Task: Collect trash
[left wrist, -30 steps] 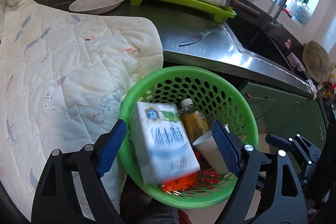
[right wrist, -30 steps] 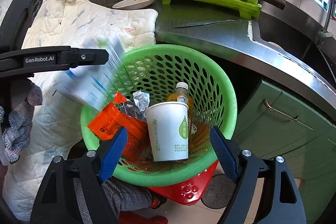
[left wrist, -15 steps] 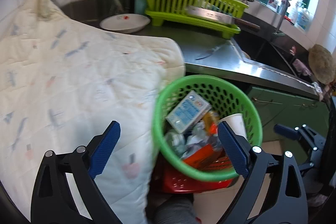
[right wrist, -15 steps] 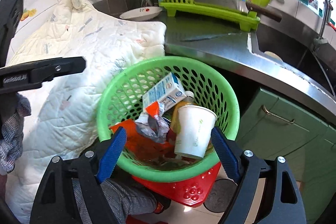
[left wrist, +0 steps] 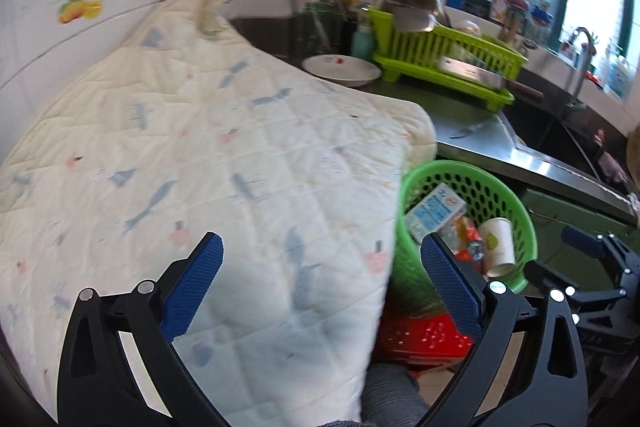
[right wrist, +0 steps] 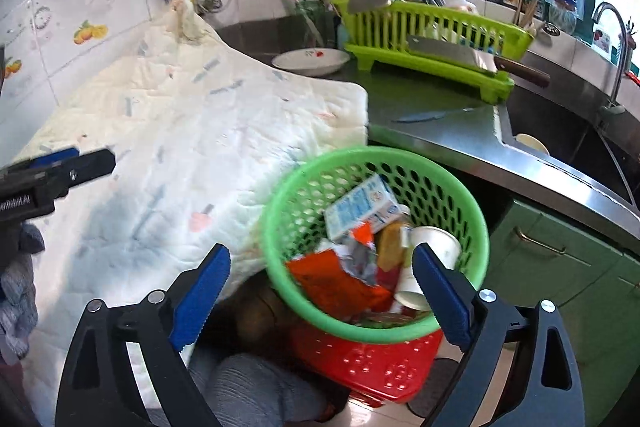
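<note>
Nearest the lens, the left gripper (left wrist: 320, 291) has its jaws opening wide with nothing gripped; only the quilted cloth (left wrist: 208, 163) lies beyond the blue pads (left wrist: 192, 283). The right gripper (right wrist: 320, 295) is likewise opening and empty, its pads framing the near rim of the green basket (right wrist: 280, 211).

The collected trash sits inside that basket: a blue-and-white milk carton (right wrist: 360, 207) on top, an orange wrapper (right wrist: 336, 283), a crumpled foil packet (right wrist: 358, 259), a drink bottle (right wrist: 390, 241) and a paper cup (right wrist: 434, 251) lying tipped toward the right wall. The basket rests on a red stool (right wrist: 360, 359), just beside the hanging edge of the cloth.

Risks from here, as I judge them: the basket looks tilted on the stool, so a nudge from either gripper could tip it and spill the load. The carton perches high and could slide out over the rim. The cloth's edge touches the basket, so snagging the fabric might drag the basket along.

Farther back, a small knife (right wrist: 424, 115) lies loose on the steel counter (right wrist: 460, 143), and a cleaver (right wrist: 460, 55) balances across the green dish rack (right wrist: 420, 39); a careless sweep there could knock a blade off. I see no more trash on the cloth, so the collecting seems near done.
</note>
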